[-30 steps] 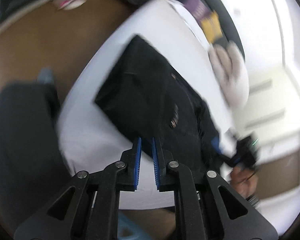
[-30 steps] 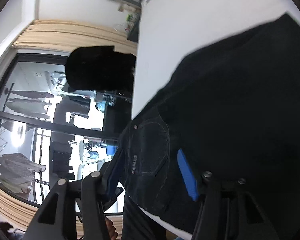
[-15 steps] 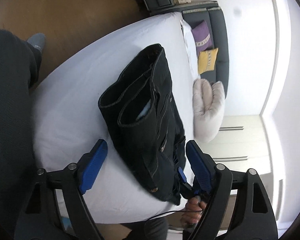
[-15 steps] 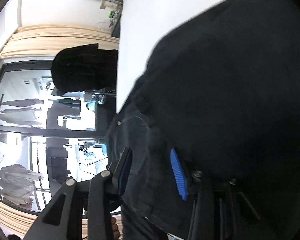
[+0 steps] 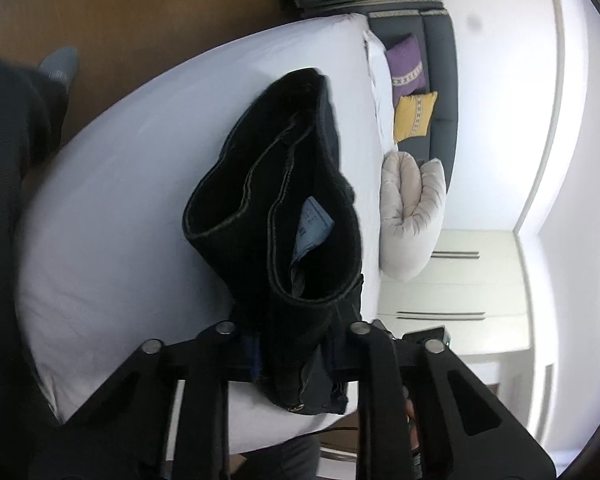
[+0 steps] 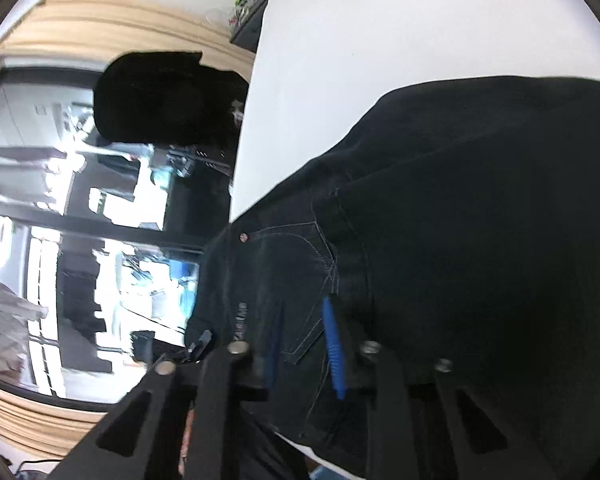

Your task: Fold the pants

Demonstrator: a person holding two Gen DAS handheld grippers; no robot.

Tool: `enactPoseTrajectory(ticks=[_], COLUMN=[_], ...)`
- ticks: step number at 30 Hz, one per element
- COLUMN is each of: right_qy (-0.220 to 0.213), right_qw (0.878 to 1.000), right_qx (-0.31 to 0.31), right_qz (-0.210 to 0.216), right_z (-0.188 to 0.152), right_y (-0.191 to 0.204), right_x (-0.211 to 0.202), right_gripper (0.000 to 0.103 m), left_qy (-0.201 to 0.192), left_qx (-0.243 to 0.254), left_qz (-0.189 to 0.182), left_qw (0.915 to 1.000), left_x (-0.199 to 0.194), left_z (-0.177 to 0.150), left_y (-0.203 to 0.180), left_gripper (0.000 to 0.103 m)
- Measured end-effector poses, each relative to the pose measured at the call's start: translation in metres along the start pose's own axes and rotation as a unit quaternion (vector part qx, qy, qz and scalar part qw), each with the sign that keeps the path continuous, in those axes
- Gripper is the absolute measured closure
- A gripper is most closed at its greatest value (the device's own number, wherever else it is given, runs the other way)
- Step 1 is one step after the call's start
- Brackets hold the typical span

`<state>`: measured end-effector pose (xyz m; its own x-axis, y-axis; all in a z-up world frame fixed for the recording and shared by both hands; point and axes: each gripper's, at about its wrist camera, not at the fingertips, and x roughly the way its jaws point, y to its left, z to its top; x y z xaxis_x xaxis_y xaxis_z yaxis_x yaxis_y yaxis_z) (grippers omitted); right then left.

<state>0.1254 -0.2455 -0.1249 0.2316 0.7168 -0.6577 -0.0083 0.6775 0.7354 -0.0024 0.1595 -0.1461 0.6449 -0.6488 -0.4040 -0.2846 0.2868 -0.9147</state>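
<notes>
White bed sheet (image 5: 140, 200) carries the black jeans (image 5: 284, 216), their waistband bunched directly ahead of both tools. Left tool (image 5: 292, 356) and right tool (image 6: 304, 344) each pinch denim. Next likely calls for lifting together and folding over evenly.

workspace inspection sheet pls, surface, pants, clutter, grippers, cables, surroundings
Surface: white bed sheet, smooth, with the pants at its near edge.
Job's things: black pants folded in a thick bundle, leg hems open toward the left wrist camera, pale label showing inside; pocket stitching and a rivet show in the right wrist view.
Clutter: purple cushion, yellow cushion and a cream pillow at the bed's far side.
Grippers: left gripper shut on the pants' near end; right gripper shut on the pocket area.
Cables: nothing seen.
Surroundings: brown floor, grey headboard, white drawers, large window.
</notes>
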Motion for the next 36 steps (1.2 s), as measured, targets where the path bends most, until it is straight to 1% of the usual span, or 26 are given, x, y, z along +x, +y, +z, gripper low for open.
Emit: enactPoseTrajectory(ticks=[3, 6, 7, 8, 10, 11, 14, 16, 19, 20, 22, 23, 24, 25, 26, 27, 28, 29, 31, 32, 34, 35, 36], right_qy=[0.019, 0.031, 0.036, 0.038, 0.036, 0.035, 0.032, 0.027, 0.019, 0.016, 0.018, 0.017, 0.007, -0.015, -0.031, -0.048, -0.059, -0.061, -0.056, -0.049, -0.039, -0.03, -0.023], right_qw=[0.999, 0.998, 0.997, 0.997, 0.997, 0.997, 0.997, 0.997, 0.997, 0.997, 0.998, 0.998, 0.998, 0.998, 0.999, 0.999, 0.998, 0.998, 0.996, 0.994, 0.993, 0.992, 0.992], right_qx=[-0.003, 0.019, 0.026, 0.031, 0.048, 0.048, 0.036, 0.034, 0.026, 0.021, 0.011, 0.004, -0.003, -0.01, -0.01, -0.008, -0.014, -0.023, -0.057, -0.077, -0.095, -0.108, -0.119], right_qz=[-0.028, -0.052, -0.058, -0.061, -0.047, -0.047, -0.059, -0.064, -0.068, -0.066, -0.06, -0.058, -0.064, -0.059, -0.042, -0.016, 0.007, 0.019, 0.043, 0.051, 0.052, 0.049, 0.047], right_z=[0.004, 0.009, 0.009, 0.009, 0.008, 0.007, 0.003, 0.001, 0.0, 0.0, 0.0, 0.004, 0.007, 0.01, 0.013, 0.017, 0.022, 0.024, 0.03, 0.032, 0.034, 0.034, 0.033], right_y=[-0.004, -0.023, -0.029, -0.035, -0.044, -0.046, -0.041, -0.042, -0.041, -0.036, -0.03, -0.028, -0.022, -0.017, -0.014, -0.008, 0.001, 0.008, 0.029, 0.041, 0.058, 0.069, 0.076], right_x=[0.012, 0.023, 0.025, 0.026, 0.026, 0.025, 0.03, 0.031, 0.03, 0.033, 0.031, 0.023, 0.014, 0.0, -0.01, -0.025, -0.04, -0.048, -0.064, -0.07, -0.073, -0.073, -0.071], right_gripper=[0.089, 0.091, 0.101, 0.103, 0.103, 0.103, 0.103, 0.103, 0.103, 0.103, 0.103, 0.103, 0.099, 0.084, 0.07, 0.062, 0.045, 0.033, 0.028, 0.024, 0.016, 0.016, 0.016], left_qy=[-0.006, -0.012, -0.013, -0.014, -0.015, -0.014, -0.008, -0.004, 0.007, 0.01, 0.021, 0.025, 0.029, 0.032, 0.035, 0.04, 0.046, 0.053, 0.066, 0.073, 0.081, 0.085, 0.087], left_qx=[0.044, 0.096, 0.112, 0.13, 0.159, 0.17, 0.214, 0.243, 0.291, 0.3, 0.323, 0.338, 0.353, 0.37, 0.384, 0.405, 0.424, 0.441, 0.463, 0.478, 0.503, 0.514, 0.522], left_qz=[0.016, 0.03, 0.034, 0.039, 0.044, 0.047, 0.056, 0.06, 0.068, 0.07, 0.074, 0.077, 0.08, 0.084, 0.088, 0.095, 0.101, 0.105, 0.113, 0.12, 0.13, 0.135, 0.139], left_qw=[0.9989, 0.9948, 0.9931, 0.9907, 0.9862, 0.9842, 0.9751, 0.9681, 0.9543, 0.9512, 0.9432, 0.9376, 0.9317, 0.9247, 0.9184, 0.9086, 0.8987, 0.8899, 0.8767, 0.8673, 0.8508, 0.8427, 0.8369], left_x=[0.0, 0.001, 0.002, 0.001, 0.003, 0.007, 0.015, 0.017, 0.032, 0.034, 0.045, 0.052, 0.057, 0.062, 0.068, 0.076, 0.084, 0.091, 0.109, 0.12, 0.133, 0.138, 0.144], left_z=[0.0, -0.002, -0.003, -0.004, -0.007, -0.009, -0.017, -0.032, -0.049, -0.056, -0.065, -0.072, -0.078, -0.085, -0.093, -0.103, -0.114, -0.125, -0.14, -0.152, -0.167, -0.174, -0.179], left_y=[-0.024, -0.053, -0.062, -0.072, -0.088, -0.096, -0.119, -0.135, -0.161, -0.167, -0.181, -0.189, -0.197, -0.206, -0.213, -0.219, -0.225, -0.229, -0.235, -0.237, -0.242, -0.242, -0.244], left_gripper=[0.09, 0.09, 0.09, 0.09, 0.09, 0.09, 0.09, 0.09, 0.09, 0.09, 0.09, 0.09, 0.09, 0.09, 0.09, 0.09, 0.09, 0.09, 0.09, 0.09, 0.09, 0.09, 0.09])
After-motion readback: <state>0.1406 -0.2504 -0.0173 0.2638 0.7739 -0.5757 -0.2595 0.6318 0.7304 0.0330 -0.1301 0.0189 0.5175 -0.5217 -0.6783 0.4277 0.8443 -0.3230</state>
